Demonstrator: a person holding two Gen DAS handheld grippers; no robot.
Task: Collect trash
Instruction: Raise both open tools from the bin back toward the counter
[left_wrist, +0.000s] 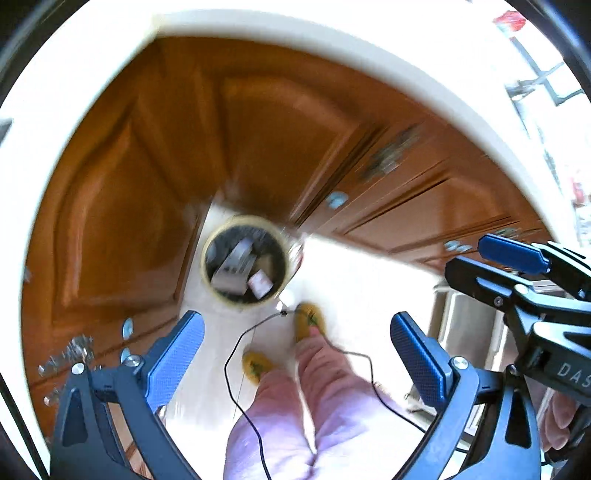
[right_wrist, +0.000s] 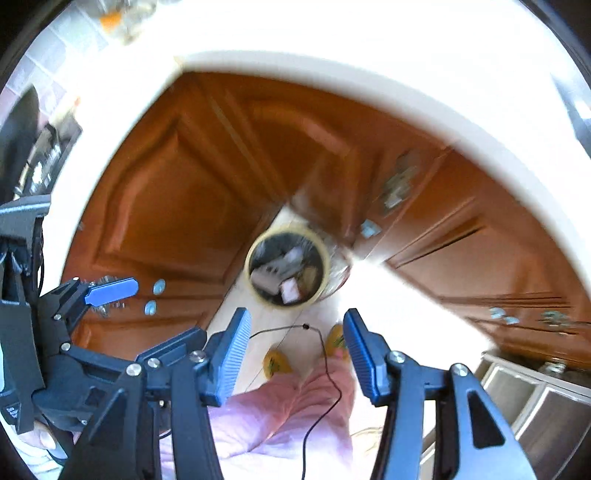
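A round cream-rimmed trash bin (left_wrist: 242, 220) (right_wrist: 288, 229) stands on the pale floor far below both grippers, by the cabinet corner. Inside it lie a grey carton (left_wrist: 236, 266) (right_wrist: 273, 275) and a small pink-white wrapper (left_wrist: 260, 283) (right_wrist: 290, 290). My left gripper (left_wrist: 297, 354) points down with its blue pads (left_wrist: 177, 354) wide apart and nothing between them; it also shows at the left of the right wrist view (right_wrist: 144, 317). My right gripper (right_wrist: 295, 354) (left_wrist: 495, 267) is open too and holds nothing. The picture is blurred by motion.
Brown wooden cabinet doors (left_wrist: 155, 192) and drawers (right_wrist: 480, 266) run under a white countertop edge (left_wrist: 406, 74). Below stand a person's legs in pink trousers (left_wrist: 295, 417) and yellow slippers (left_wrist: 310, 321). A thin black cable (left_wrist: 236, 354) hangs between them. Metal-fronted units (right_wrist: 535, 406) sit lower right.
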